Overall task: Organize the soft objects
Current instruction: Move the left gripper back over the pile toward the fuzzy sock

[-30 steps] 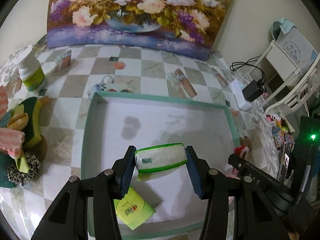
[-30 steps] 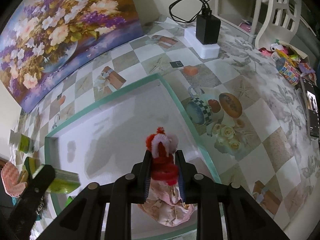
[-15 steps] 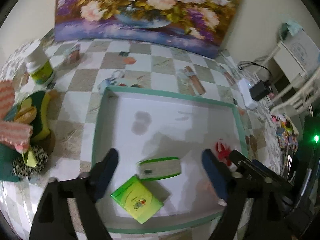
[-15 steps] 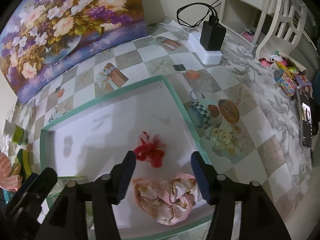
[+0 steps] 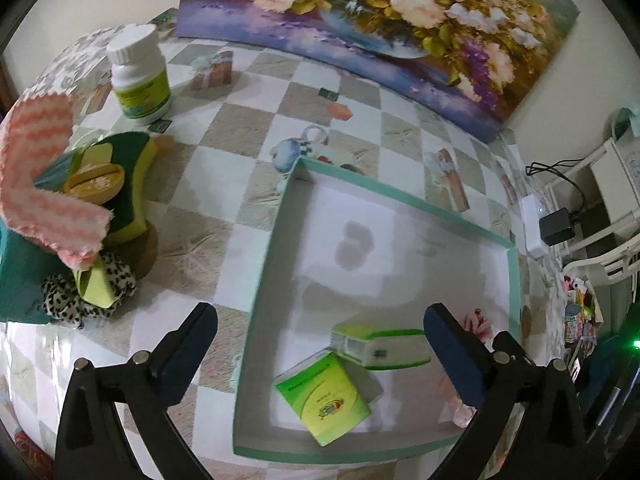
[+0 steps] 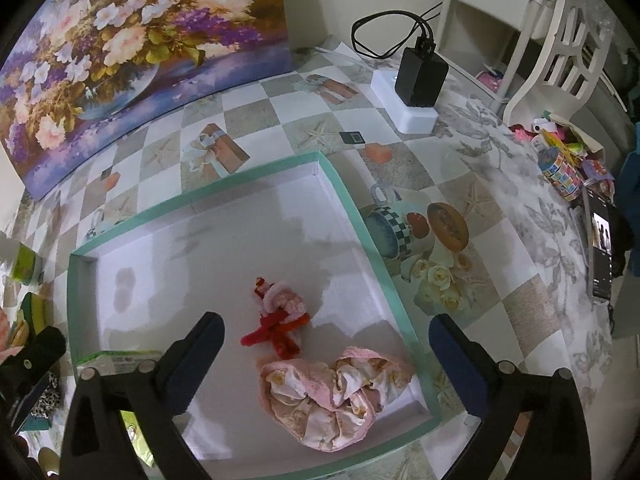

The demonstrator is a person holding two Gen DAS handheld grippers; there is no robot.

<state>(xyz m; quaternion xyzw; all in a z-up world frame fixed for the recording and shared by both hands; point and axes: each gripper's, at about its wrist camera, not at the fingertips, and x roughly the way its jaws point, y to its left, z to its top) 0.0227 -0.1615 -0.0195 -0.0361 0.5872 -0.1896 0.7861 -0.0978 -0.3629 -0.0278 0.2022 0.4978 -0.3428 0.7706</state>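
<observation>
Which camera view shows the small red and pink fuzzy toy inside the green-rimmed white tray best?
The right wrist view. There the small red and pink fuzzy toy lies whole on the white floor of the green-rimmed tray, unobstructed. In the left wrist view only a blurred piece of it shows, beside a gripper finger.

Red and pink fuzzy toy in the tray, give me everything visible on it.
The small red and pink fuzzy toy looks made of twisted chenille stems: a pale pink fluffy upper part, red strands crossing below and a red tuft on top. It lies flat on the white floor of the teal-rimmed shallow tray, just beyond the crumpled pink floral cloth; whether the two touch is unclear. The right gripper is above it, its jaws opening, and the fingers are clear of the toy.
</observation>
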